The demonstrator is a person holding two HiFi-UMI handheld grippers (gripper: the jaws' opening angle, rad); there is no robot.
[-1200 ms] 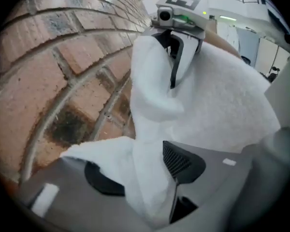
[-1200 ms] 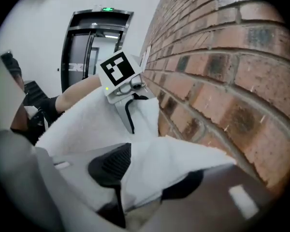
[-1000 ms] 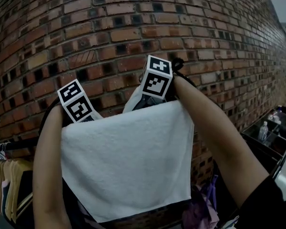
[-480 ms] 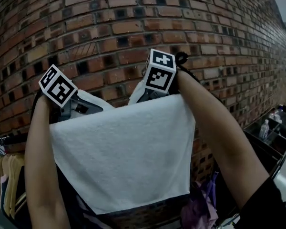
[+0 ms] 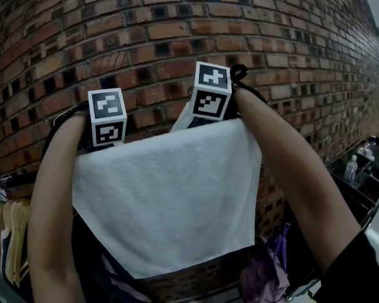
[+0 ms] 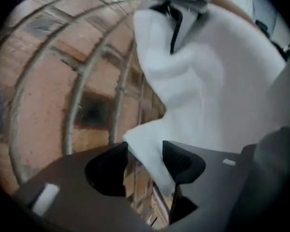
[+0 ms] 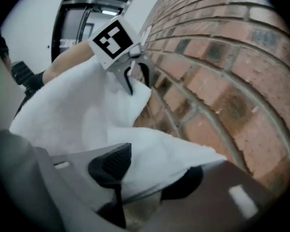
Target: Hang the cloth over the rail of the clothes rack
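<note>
1. Left gripper [image 6: 145, 161]: half a second ago its cube [image 5: 107, 124] sat tilted and further left. Now it faces upright, closer to the right gripper. The jaws have just been closing but stand apart. The cloth's corner lies between them against the right pad, and brick shows through the gap beside the left pad.
2. Right gripper [image 7: 150, 177]: it has barely changed place. Its 2 pads pinch a fold at the cloth's upper edge.
3. Cloth [image 5: 170, 201]: it is held high in front of the wall, spread flat between the 2 grippers and hanging toward the person. In the head view its lower edge sits higher than 1 second ago.
4. In the head view the cloth hides both pairs of jaws and whatever lies behind its top edge. I cannot tell whether it rests on the rail.
5. Low left: hangers [image 5: 9, 238] hang from a short visible stretch of rail [image 5: 12, 182], which the left arm [image 5: 57, 232] cuts off.
6. Low right: a purple garment [image 5: 265, 276]. Further right, a bottle [image 5: 350, 167] stands in a dark bin [image 5: 372, 188].
7. Farthest: the brick wall [image 5: 177, 36] fills the background.
</note>
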